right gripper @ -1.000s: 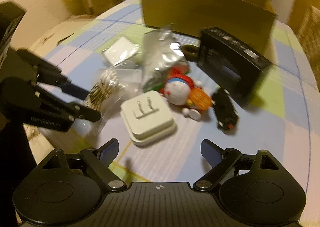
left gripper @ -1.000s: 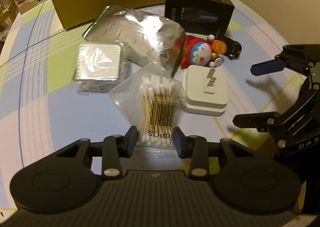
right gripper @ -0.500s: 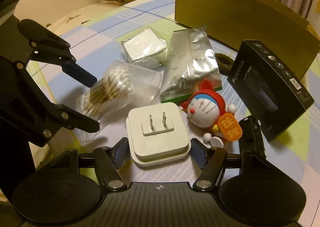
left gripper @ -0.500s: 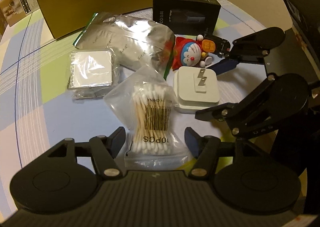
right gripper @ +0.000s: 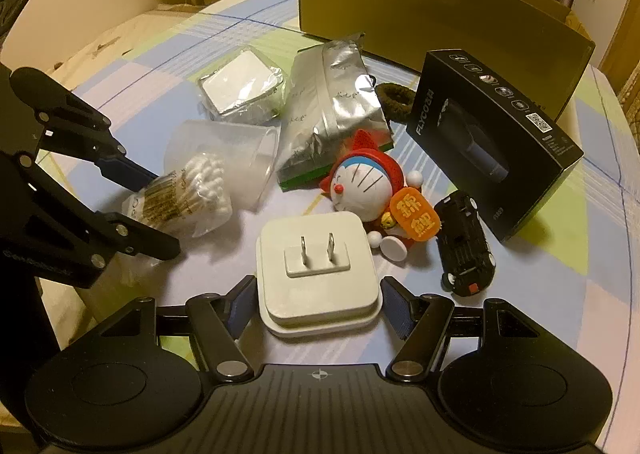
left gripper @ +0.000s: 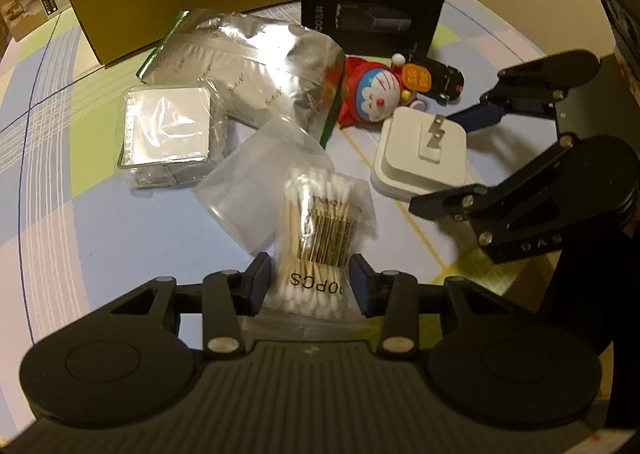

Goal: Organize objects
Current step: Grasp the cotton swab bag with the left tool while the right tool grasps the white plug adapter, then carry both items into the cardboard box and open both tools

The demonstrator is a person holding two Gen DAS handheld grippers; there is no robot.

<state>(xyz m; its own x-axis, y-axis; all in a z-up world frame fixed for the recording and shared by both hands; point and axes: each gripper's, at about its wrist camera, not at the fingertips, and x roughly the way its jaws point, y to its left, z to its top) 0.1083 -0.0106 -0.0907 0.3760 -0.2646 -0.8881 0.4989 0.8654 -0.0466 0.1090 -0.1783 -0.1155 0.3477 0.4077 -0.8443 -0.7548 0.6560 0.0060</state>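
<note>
The left tool point(left gripper: 310, 284) has its two fingers set on either side of the bag of cotton swabs point(left gripper: 316, 238), touching or almost touching the plastic, while the right tool point(right gripper: 318, 304) likewise brackets the white plug adapter point(right gripper: 318, 266) with small gaps at its sides, so neither yet looks clamped and both seem lined up for a two-handed pickup. Both things lie flat on the checked desk point(left gripper: 120, 238) in the loose pile with a foil pouch point(left gripper: 248, 53), toy figure point(right gripper: 368, 189) and black box point(right gripper: 492, 149). The open cardboard box point(right gripper: 440, 9) behind is probably their destination; its inside is hidden.
</note>
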